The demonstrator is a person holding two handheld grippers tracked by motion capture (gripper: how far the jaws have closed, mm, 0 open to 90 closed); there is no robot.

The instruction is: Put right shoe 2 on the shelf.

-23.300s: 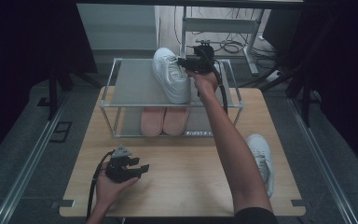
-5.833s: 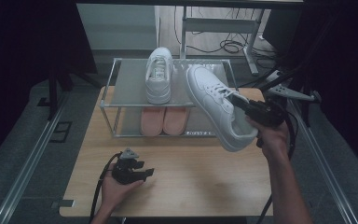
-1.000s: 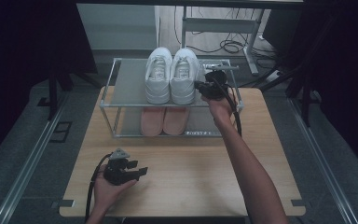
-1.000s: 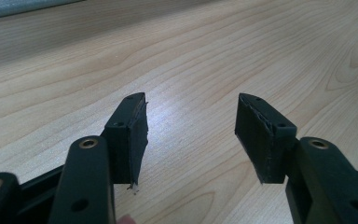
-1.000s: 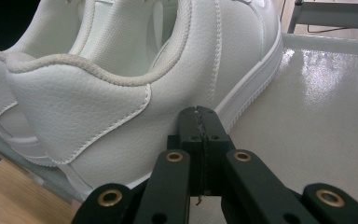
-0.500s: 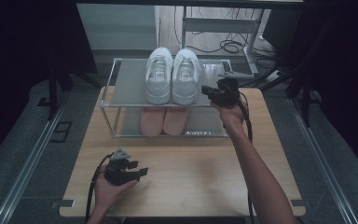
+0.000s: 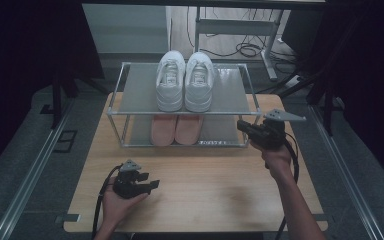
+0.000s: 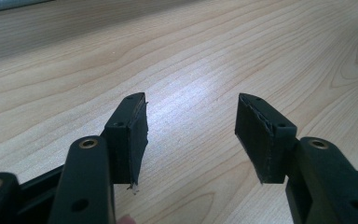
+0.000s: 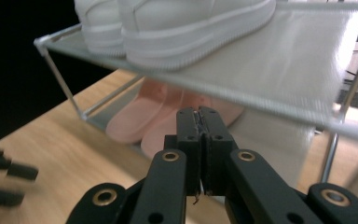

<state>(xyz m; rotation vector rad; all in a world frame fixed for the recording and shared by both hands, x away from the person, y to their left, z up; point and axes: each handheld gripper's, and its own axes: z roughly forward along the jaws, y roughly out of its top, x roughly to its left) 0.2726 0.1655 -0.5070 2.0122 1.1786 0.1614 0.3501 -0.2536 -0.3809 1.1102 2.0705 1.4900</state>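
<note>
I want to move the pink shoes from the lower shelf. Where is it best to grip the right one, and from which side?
Probably at the toe of the right pink shoe: the toes point toward the person at the rack's open front. Come in level from the front, under the upper shelf, which blocks reaching from above. The right claw, shut now, would have to open first.

Light wooden surface (image 7: pixel 215 175), pale grain. Grey carpeted floor (image 7: pixel 25 125) on every side. Metal floor rail (image 7: pixel 30 170) along the left, a second at right (image 7: pixel 345 165). Black curtains (image 7: pixel 25 45) on both flanks. Grey metal desk frame (image 7: pixel 235 25) behind, loose cables (image 7: pixel 247 49) beneath. Dim, even light.
</note>
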